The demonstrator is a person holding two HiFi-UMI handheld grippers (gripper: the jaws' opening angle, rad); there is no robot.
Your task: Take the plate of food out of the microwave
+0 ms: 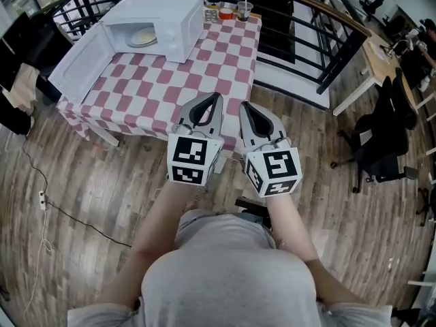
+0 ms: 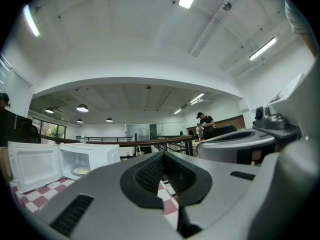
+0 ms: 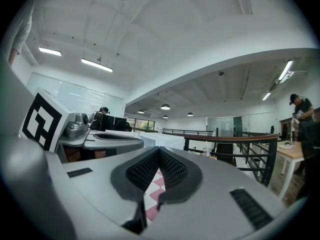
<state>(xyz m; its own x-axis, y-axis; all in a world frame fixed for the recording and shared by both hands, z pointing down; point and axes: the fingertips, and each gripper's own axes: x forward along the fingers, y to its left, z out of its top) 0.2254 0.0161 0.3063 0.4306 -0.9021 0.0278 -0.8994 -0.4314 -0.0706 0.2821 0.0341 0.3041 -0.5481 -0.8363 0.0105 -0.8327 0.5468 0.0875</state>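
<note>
1. Wooden flooring and a black railing surround a table [image 1: 219, 67] covered in a red-and-white checked cloth. The person stands at its near edge.
2. On the left gripper [image 1: 215, 99], the fingers are pressed together at the tips with nothing between them. Only checked cloth shows through the hollow behind the pads in the left gripper view.
3. The right gripper [image 1: 244, 105] is the same. Its fingers meet at the tips and hold nothing.
4. Both grippers sit side by side, held level and pointing toward the far side. They are over the near edge of the table, well apart from the microwave [image 1: 165, 20].
5. The microwave stands at the far left of the table. Its door [image 1: 80, 65] is swung wide open to the left.
6. Inside the microwave, the plate [image 1: 143, 38] lies on the cavity floor with pale, flat food on it. It touches neither gripper.
7. A few small cups and containers [image 1: 235, 10] stand at the far right end of the table. What they hold cannot be made out.
8. As a judgement, the task is at an early stage. The door is already open, but the plate is untouched. What is left is to reach in, part the fingers, take the rim, draw the plate out level and set it on the cloth.
</note>
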